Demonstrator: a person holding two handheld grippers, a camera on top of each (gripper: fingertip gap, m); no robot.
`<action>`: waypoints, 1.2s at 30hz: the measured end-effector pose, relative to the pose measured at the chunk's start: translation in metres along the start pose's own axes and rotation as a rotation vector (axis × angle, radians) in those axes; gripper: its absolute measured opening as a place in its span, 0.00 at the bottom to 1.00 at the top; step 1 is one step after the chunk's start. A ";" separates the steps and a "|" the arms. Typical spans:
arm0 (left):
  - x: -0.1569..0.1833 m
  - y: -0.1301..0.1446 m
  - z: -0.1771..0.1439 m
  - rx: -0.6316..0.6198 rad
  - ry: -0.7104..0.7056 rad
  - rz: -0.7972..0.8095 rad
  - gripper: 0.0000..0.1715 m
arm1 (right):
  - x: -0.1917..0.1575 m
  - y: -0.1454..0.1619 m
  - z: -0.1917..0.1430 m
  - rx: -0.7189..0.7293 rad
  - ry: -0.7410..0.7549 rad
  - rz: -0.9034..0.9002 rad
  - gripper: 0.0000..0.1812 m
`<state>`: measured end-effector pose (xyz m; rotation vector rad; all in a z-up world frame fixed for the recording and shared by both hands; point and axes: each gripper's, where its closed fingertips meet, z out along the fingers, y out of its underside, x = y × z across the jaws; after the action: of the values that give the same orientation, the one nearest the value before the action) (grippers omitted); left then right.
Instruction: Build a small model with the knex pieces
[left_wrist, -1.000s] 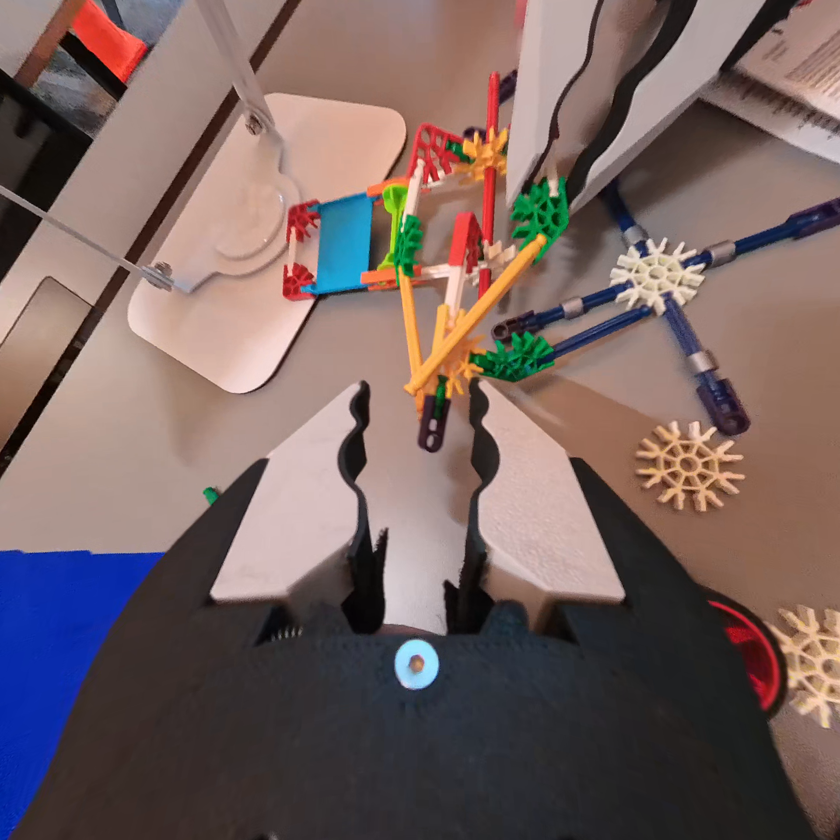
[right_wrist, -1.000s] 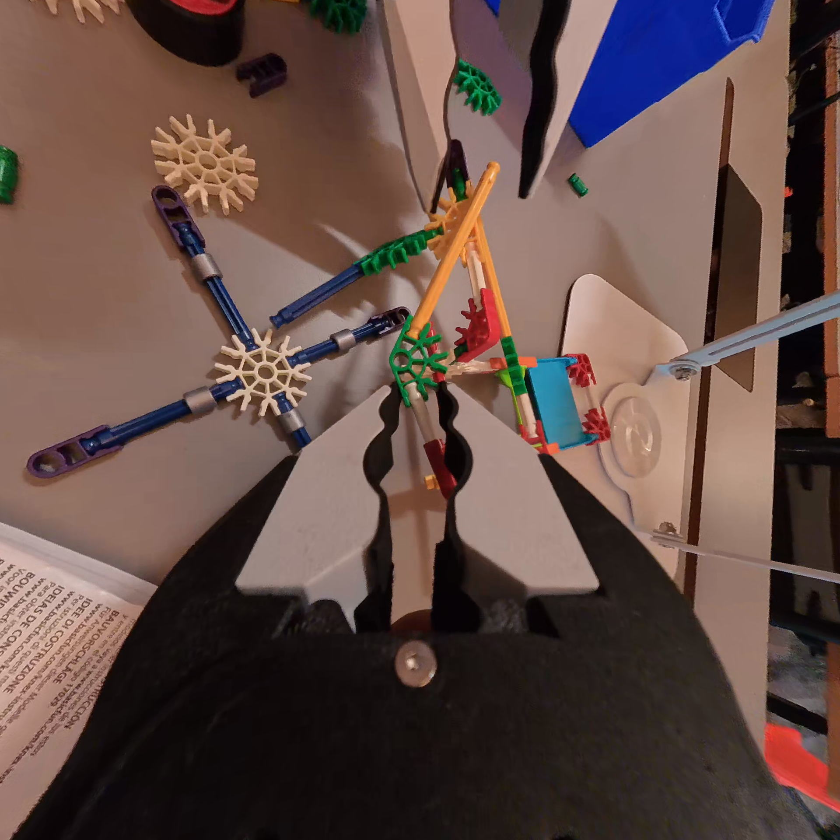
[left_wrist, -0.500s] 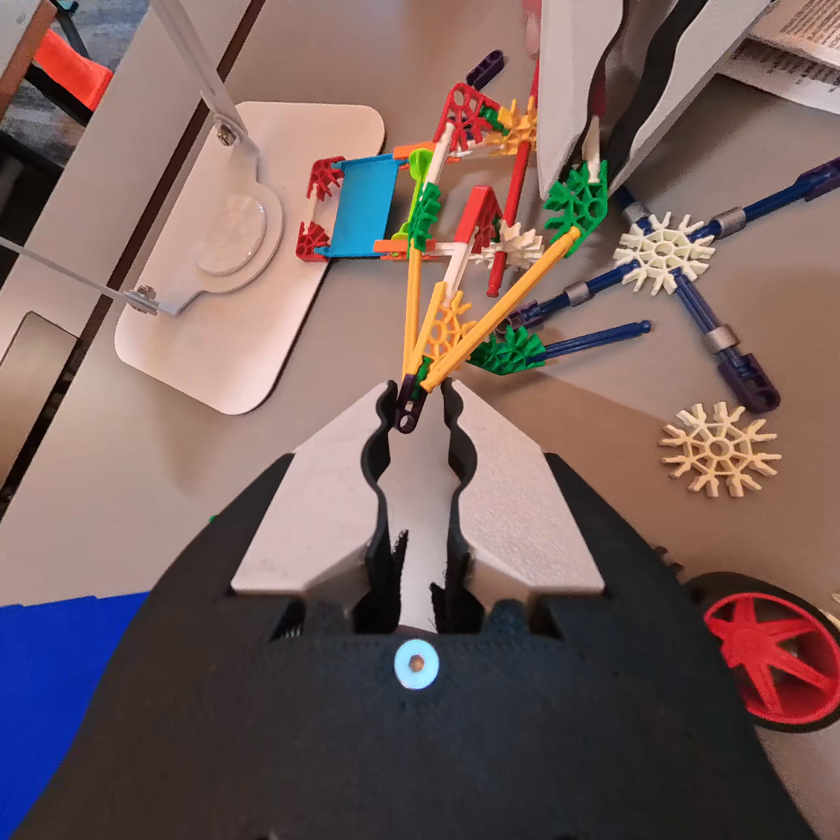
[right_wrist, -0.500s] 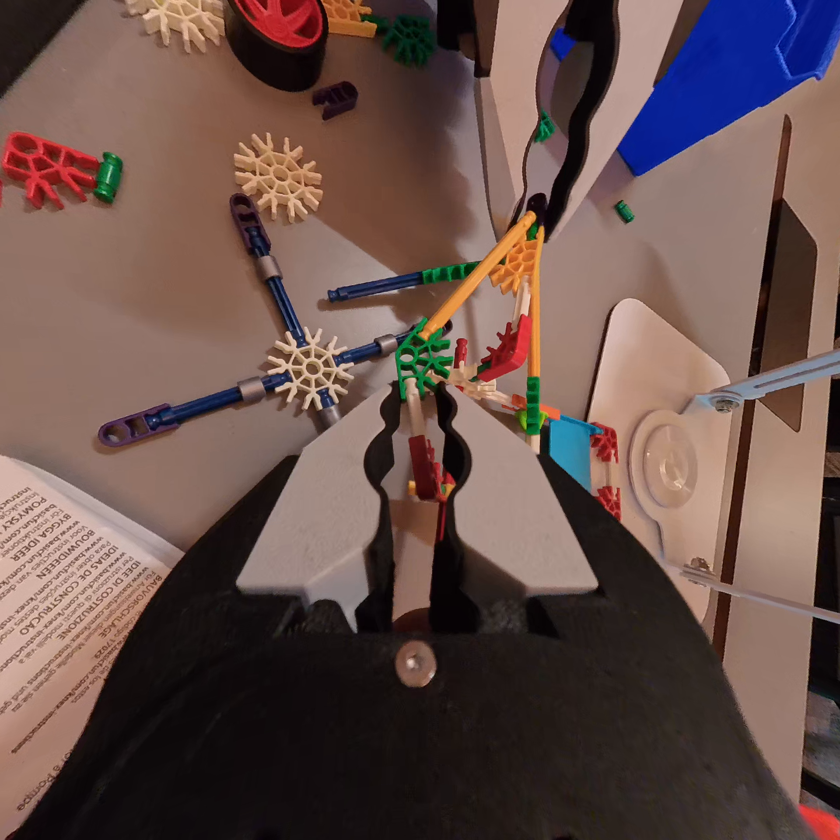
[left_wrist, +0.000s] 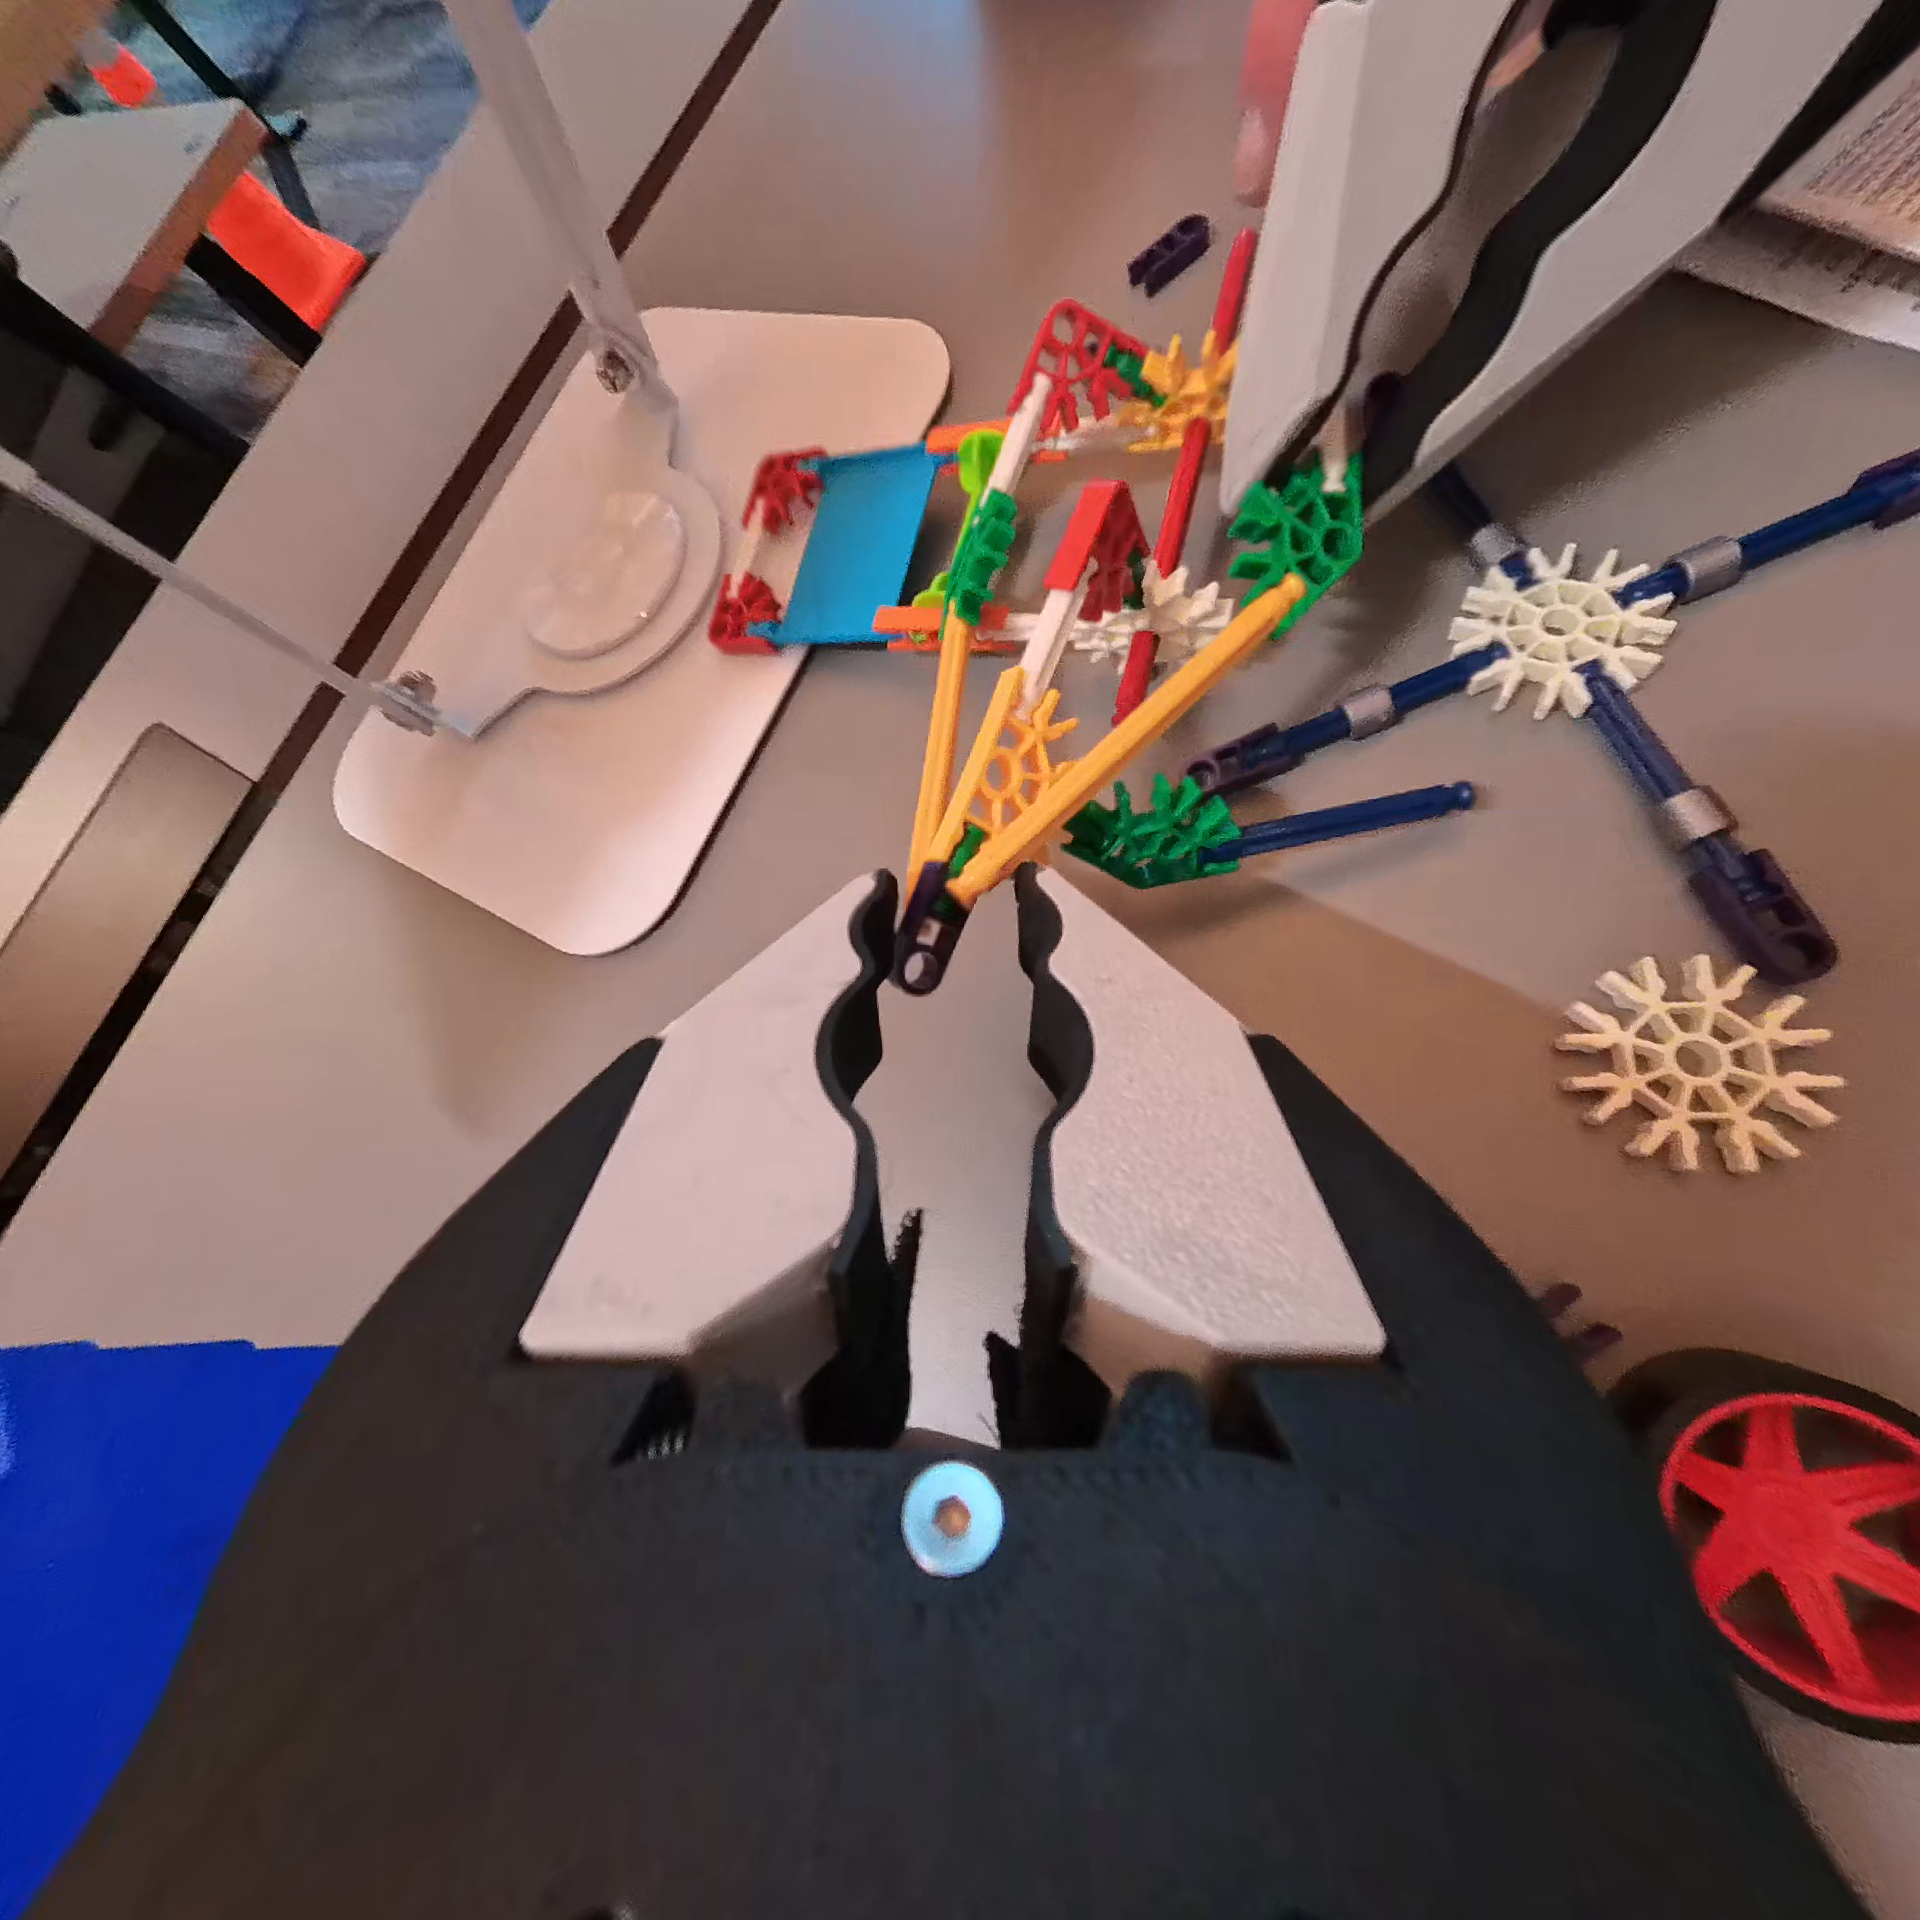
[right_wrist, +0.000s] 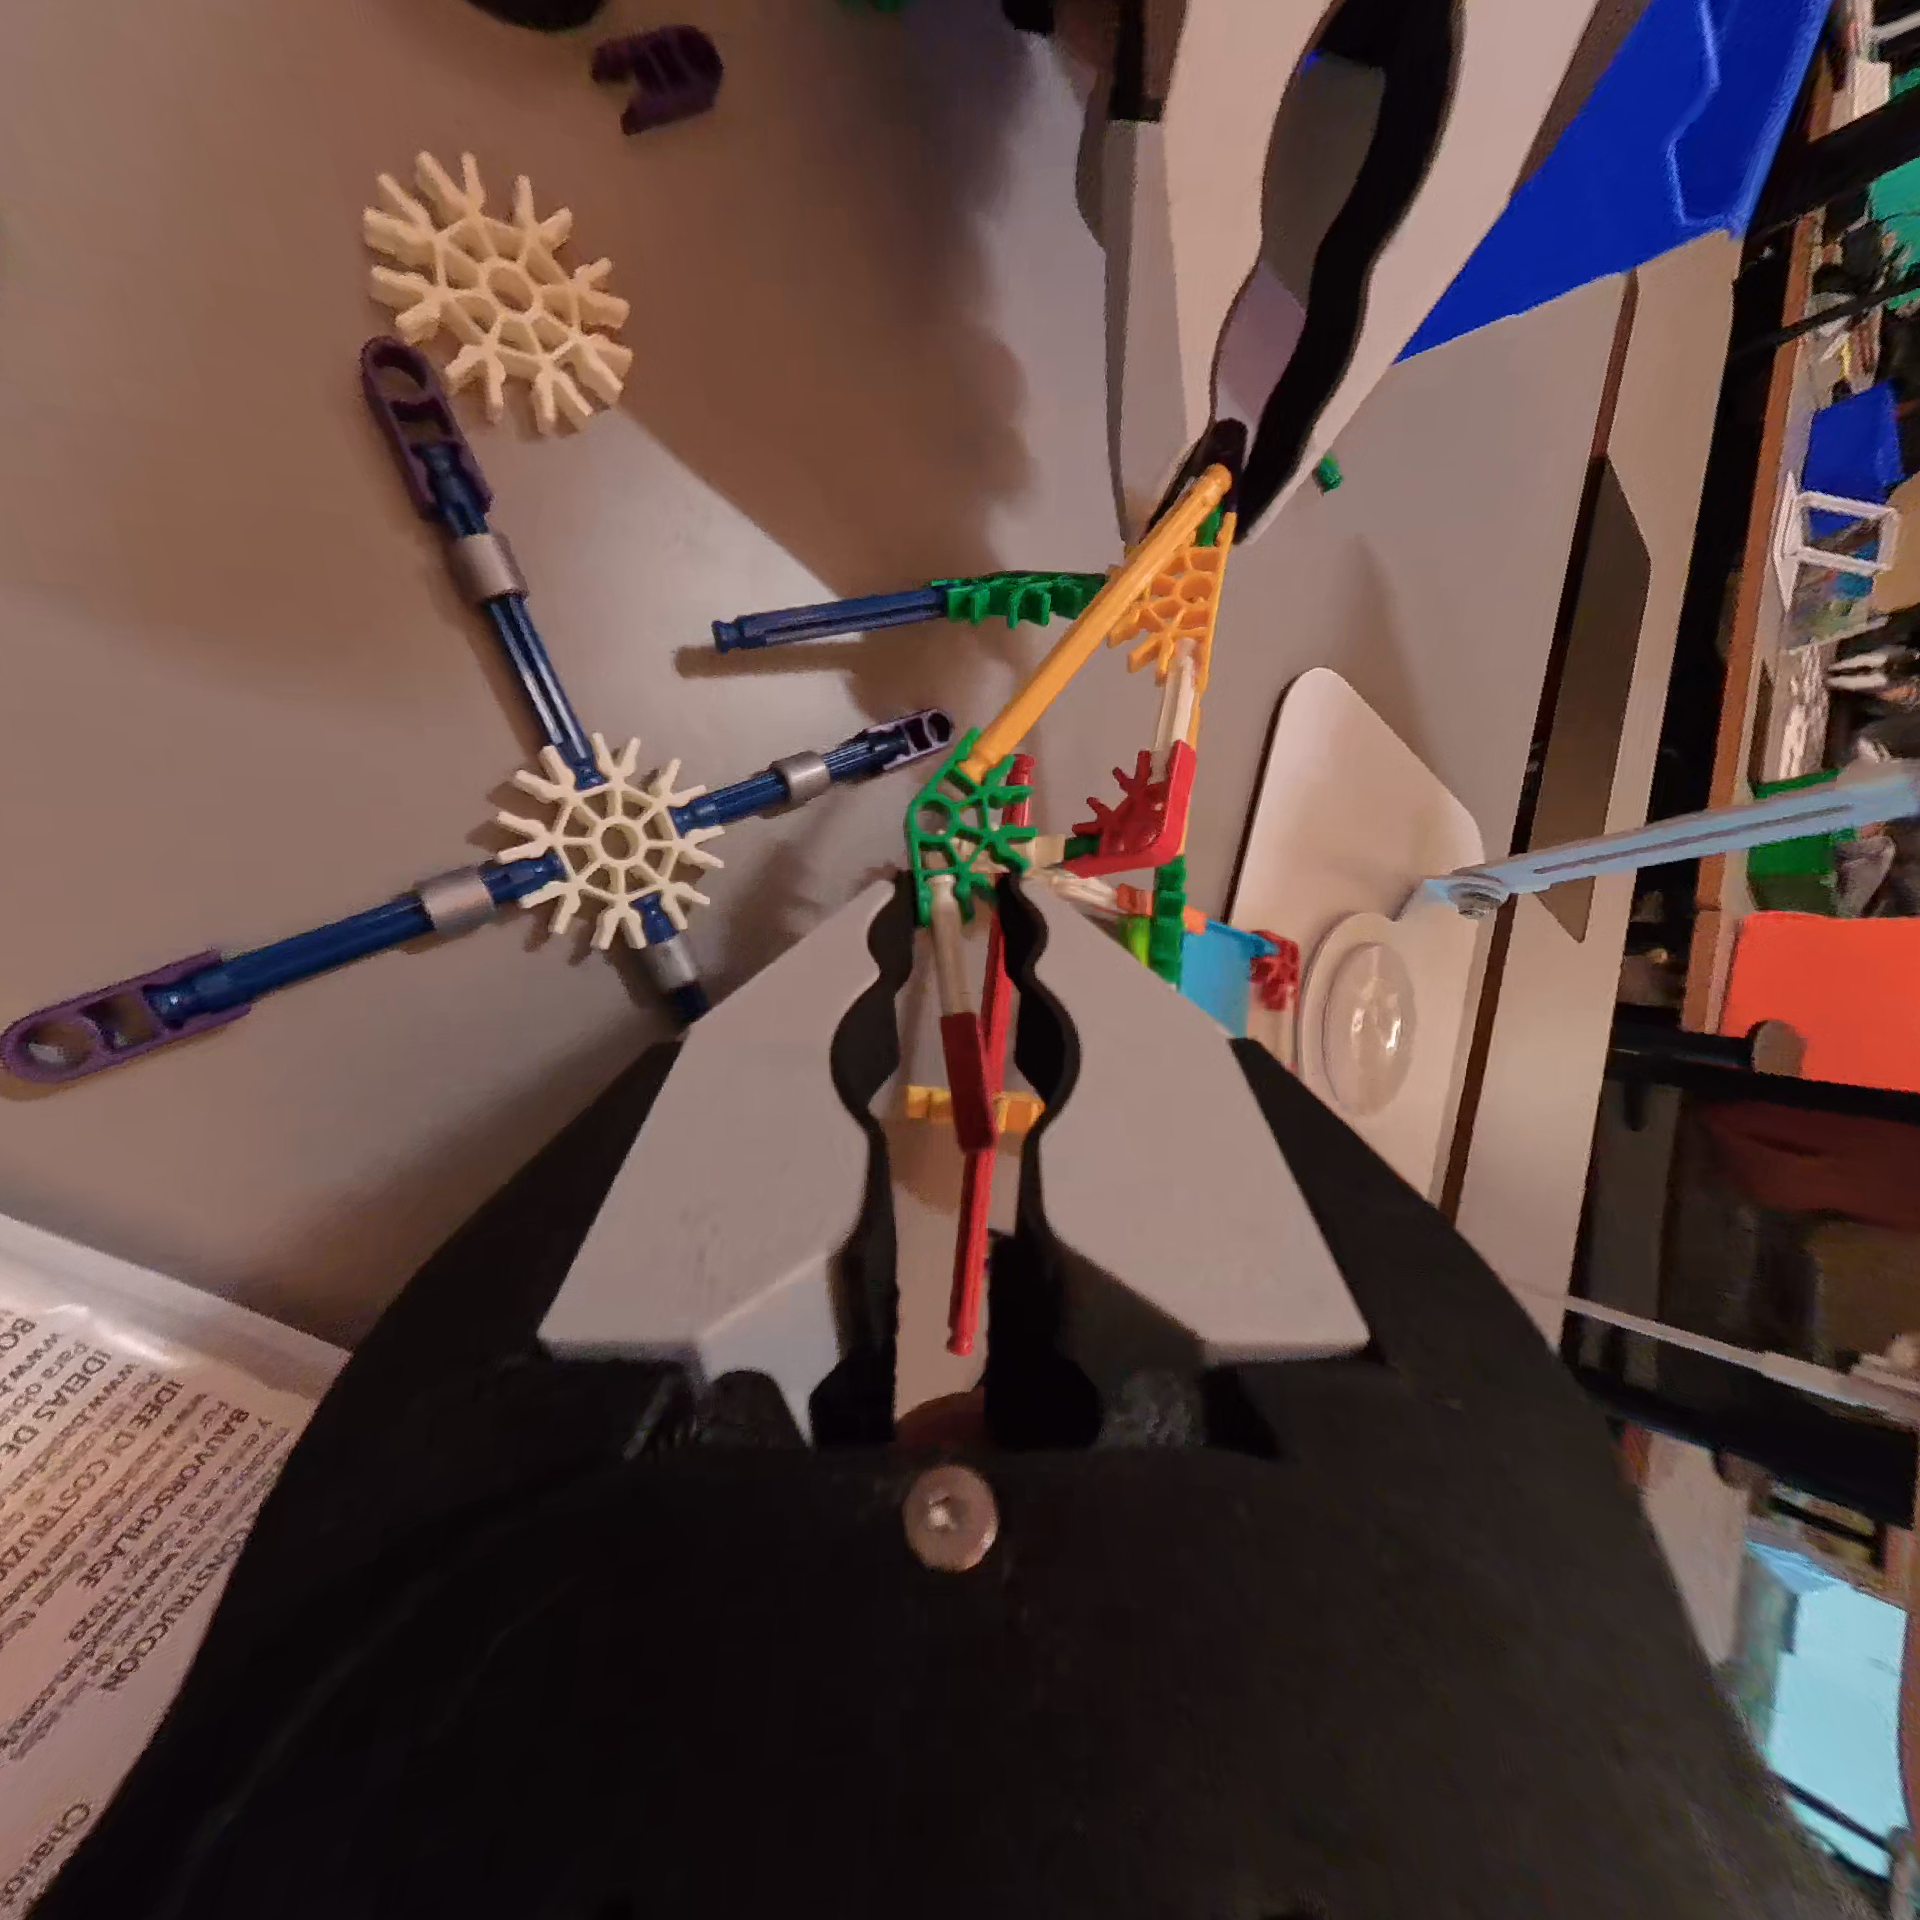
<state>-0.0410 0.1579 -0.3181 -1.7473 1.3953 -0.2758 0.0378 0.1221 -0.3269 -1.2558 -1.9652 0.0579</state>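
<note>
A colourful rod-and-connector model (left_wrist: 1049, 623) spans between my two grippers, above the grey table (left_wrist: 312, 1091). My left gripper (left_wrist: 951, 896) is shut on the model's purple end connector (left_wrist: 928, 932), where two yellow rods (left_wrist: 1132, 727) meet. It shows at the top of the right wrist view (right_wrist: 1210, 488). My right gripper (right_wrist: 956, 896) is shut on a white rod (right_wrist: 948, 961) just behind the model's green connector (right_wrist: 961, 826). A red rod (right_wrist: 977, 1195) runs back between its fingers. It shows at the top right of the left wrist view (left_wrist: 1325, 457).
On the table lie a blue rod with a green connector (left_wrist: 1340, 816), a blue-rod cross around a white snowflake connector (left_wrist: 1558, 634), a loose cream snowflake (left_wrist: 1699, 1060) and a red wheel (left_wrist: 1808, 1558). A white stand base (left_wrist: 582, 675), a blue bin (left_wrist: 104, 1558) and a booklet (right_wrist: 104, 1507) border the area. Across from one pair of fingers to the other is roughly 9 centimeters. The loose cream snowflake (left_wrist: 1699, 1060) is about equally far from each gripper, around 12 centimeters. My right wrist view (right_wrist: 510, 294) looks at it from another angle.
My left gripper has moved onto the purple end and narrowed around it. Both grippers and the model have tilted and shifted; the red rod now reaches deeper between my right fingers.
</note>
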 end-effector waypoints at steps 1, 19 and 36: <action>0.000 -0.003 -0.002 0.025 -0.010 0.013 0.13 | 0.001 0.001 0.000 0.010 -0.005 0.013 0.08; 0.015 -0.011 -0.013 0.110 0.123 -0.064 0.20 | -0.002 -0.007 -0.016 0.182 -0.105 0.130 0.08; 0.019 -0.033 -0.025 0.089 -0.125 0.386 0.09 | -0.016 -0.010 -0.032 0.299 -0.271 0.229 0.08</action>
<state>-0.0277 0.1294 -0.2846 -1.3643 1.5662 -0.0177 0.0538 0.0932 -0.3097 -1.3162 -1.9351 0.6425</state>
